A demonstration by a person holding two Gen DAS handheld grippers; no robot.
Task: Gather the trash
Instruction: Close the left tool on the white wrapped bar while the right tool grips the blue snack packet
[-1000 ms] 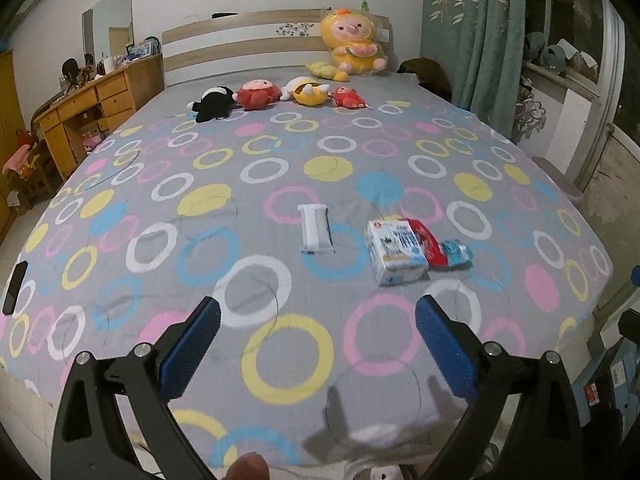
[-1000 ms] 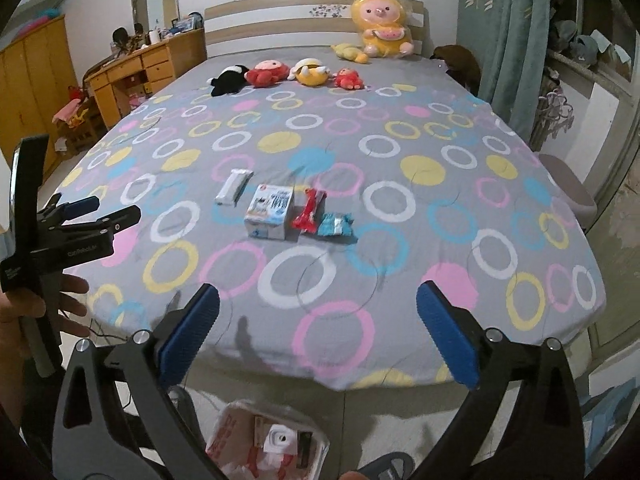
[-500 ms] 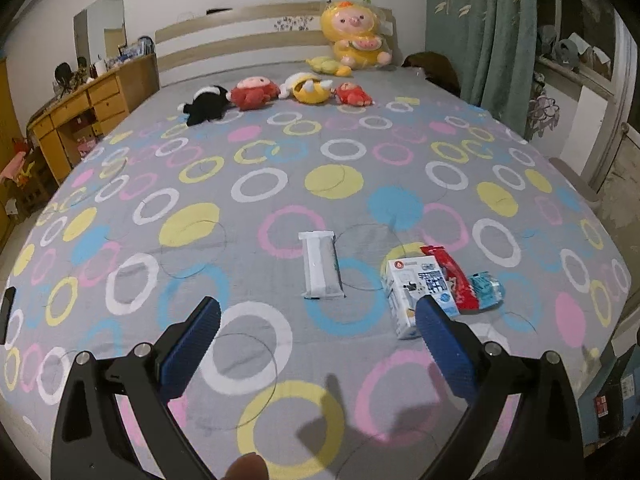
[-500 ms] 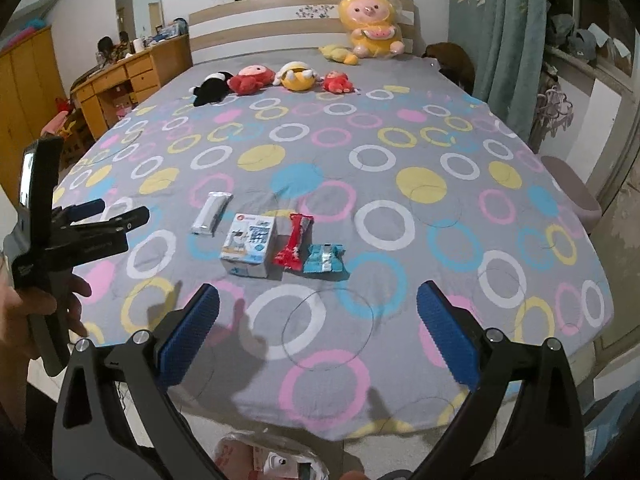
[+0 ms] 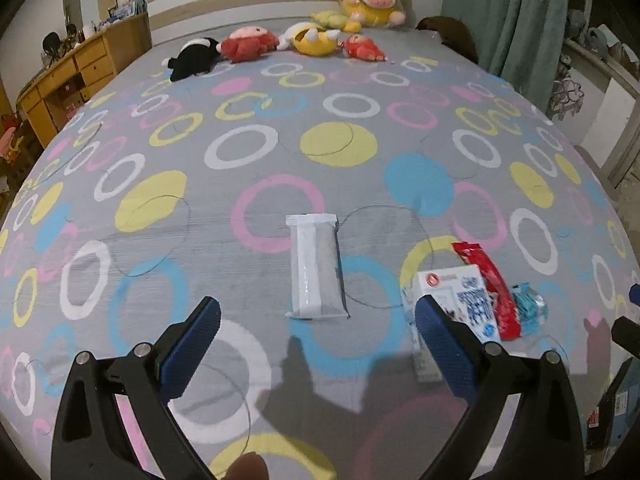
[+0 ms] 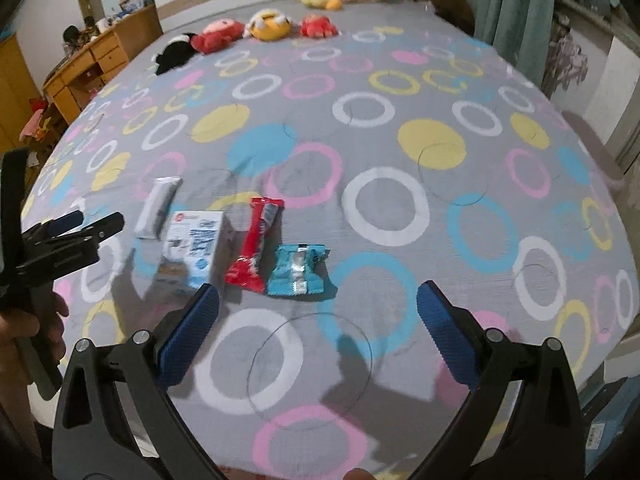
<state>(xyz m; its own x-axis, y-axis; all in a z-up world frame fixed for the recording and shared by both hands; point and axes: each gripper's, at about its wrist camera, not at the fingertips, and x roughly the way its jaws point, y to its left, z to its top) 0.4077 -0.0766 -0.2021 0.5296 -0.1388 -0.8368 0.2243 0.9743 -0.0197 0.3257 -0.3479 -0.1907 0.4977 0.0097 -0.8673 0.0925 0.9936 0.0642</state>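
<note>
Grey cloth printed with pink, yellow, blue and white rings is covering the bed, and four pieces of trash are lying in a loose row near its foot. The white wrapper is lying flat and lengthwise, straight ahead of the left tool, whose blue-padded fingers are standing wide apart and holding nothing. Just to the right of that wrapper, the small carton is resting on its side, partly hidden behind the tool's right finger. A red wrapper is touching the carton's far side, and a crumpled blue wrapper is sitting just beside the red one. From the other side, the right tool is hovering over the bed's edge with its fingers likewise spread and empty; the blue wrapper is lying just ahead of the gap between them, with the red wrapper, the carton and the white wrapper running off to the left. At that view's left edge a hand is gripping the left tool, which is pointing toward the white wrapper. Up by the headboard, several plush toys are sitting in a row, a wooden dresser is standing at the left, and a green curtain is hanging at the right.
</note>
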